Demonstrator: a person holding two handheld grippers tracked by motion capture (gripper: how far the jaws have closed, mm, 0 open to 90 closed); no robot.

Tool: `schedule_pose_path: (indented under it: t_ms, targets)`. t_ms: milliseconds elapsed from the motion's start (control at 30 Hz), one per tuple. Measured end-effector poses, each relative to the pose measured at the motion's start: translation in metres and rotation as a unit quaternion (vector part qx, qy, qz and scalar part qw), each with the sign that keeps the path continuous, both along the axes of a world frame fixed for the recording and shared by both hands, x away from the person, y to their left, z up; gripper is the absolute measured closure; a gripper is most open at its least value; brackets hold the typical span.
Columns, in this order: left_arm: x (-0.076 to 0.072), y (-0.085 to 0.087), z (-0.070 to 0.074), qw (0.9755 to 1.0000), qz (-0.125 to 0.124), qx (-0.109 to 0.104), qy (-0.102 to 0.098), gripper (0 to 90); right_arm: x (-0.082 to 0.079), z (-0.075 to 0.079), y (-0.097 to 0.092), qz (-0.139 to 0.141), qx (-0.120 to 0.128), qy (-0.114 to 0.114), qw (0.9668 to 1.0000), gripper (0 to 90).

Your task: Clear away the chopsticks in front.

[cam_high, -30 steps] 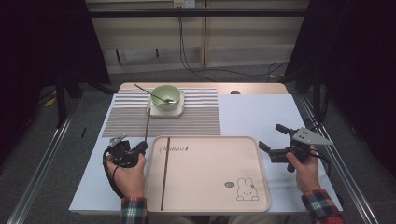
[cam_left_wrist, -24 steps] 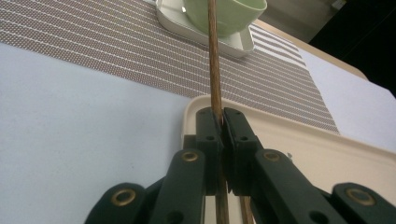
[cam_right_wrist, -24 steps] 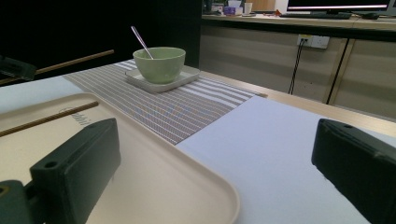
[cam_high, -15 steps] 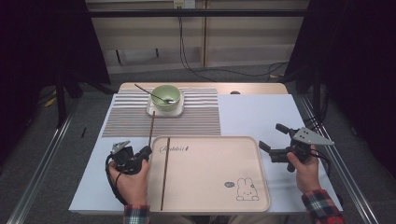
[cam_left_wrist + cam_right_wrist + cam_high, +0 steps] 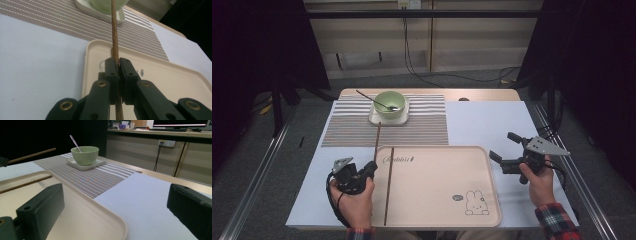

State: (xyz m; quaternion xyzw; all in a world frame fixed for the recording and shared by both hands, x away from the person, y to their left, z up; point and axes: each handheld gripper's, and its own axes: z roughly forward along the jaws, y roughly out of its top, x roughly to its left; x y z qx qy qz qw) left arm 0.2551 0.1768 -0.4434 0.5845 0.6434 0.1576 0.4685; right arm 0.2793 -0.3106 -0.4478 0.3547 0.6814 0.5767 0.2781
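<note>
My left gripper is by the tray's left edge, shut on a brown chopstick whose free end points out over the striped mat toward the bowl. The left gripper view has the jaws closed on that chopstick, above the rim of the beige tray. A second chopstick lies lengthwise in the left part of the tray. To the right of the tray my right gripper stands open and holds nothing; its wide-apart jaws face the bowl.
A green bowl with a metal spoon sits on a white square plate at the back of a striped placemat. A pale sheet covers the table under the tray. Dark floor and metal rails flank the table.
My left gripper has shifted a little to the right, toward the tray's left edge, carrying its chopstick along. The right gripper has stayed put.
</note>
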Motion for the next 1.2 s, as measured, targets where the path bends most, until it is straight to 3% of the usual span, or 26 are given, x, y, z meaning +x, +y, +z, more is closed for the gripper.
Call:
schedule_pose_path:
  t_ms: [267,1200]
  targets:
    - [-0.008,-0.002,-0.004,1.0000,-0.002,0.008,0.005,85.8,0.000,0.000,-0.001,0.002,-0.001,-0.001,1.0000,0.8]
    - [-0.029,-0.006,-0.008,0.9999,-0.010,0.005,0.006,85.8,0.000,0.001,0.000,-0.001,0.001,-0.002,1.0000,0.8]
